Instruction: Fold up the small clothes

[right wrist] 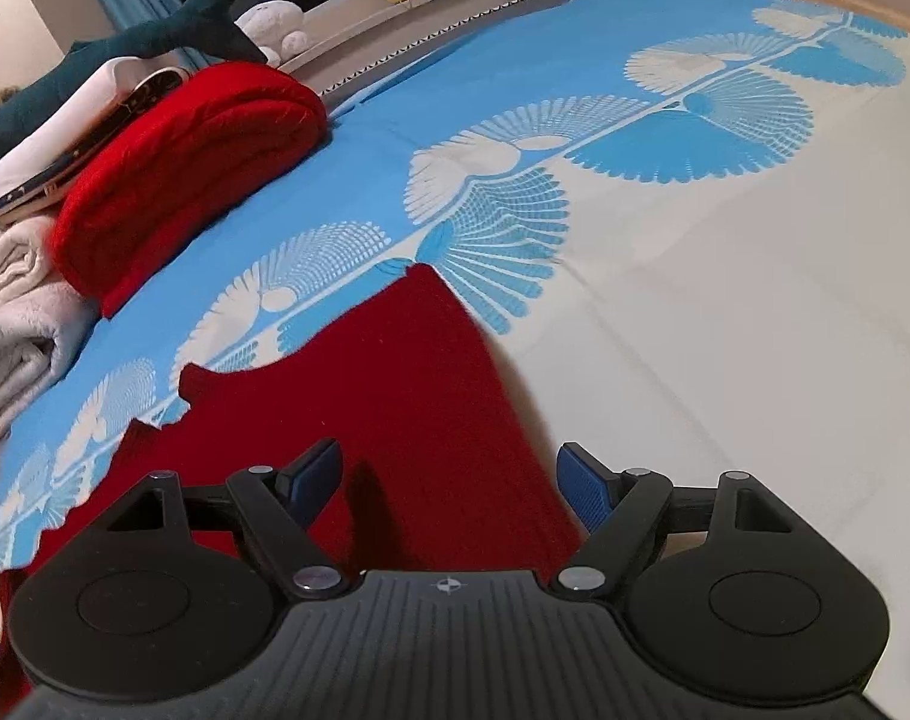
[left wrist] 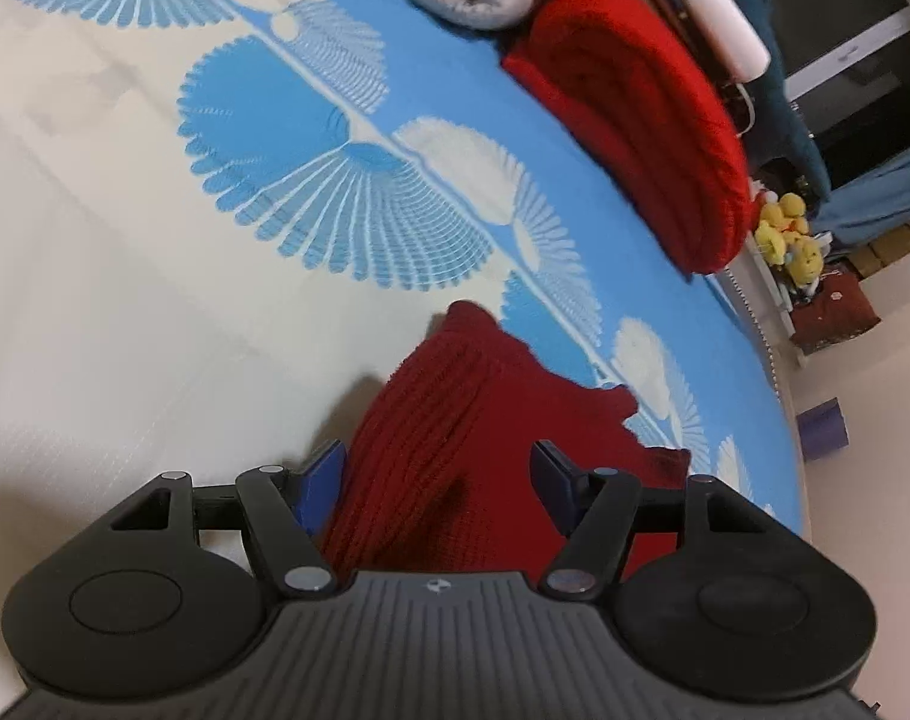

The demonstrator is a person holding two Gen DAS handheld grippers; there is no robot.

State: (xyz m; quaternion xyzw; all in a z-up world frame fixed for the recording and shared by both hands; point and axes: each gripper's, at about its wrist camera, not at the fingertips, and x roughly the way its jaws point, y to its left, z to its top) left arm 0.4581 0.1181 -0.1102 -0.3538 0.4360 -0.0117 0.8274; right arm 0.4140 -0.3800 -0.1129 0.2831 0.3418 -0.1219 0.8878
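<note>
The bedsheet [left wrist: 125, 312], cream with a blue fan print, stretches away ahead of both grippers, and on it, directly under and just ahead of them, lies the dark red knitted garment [left wrist: 455, 420], partly rumpled with a ragged edge off to one side. It looks light, soft and floppy, a ribbed knit that should sag and stretch when lifted, so a pinch at a corner or hem edge seems the best hold. The left gripper [left wrist: 440, 471] and right gripper [right wrist: 449, 477] both stand released, pads straddling the cloth without pressing it.
</note>
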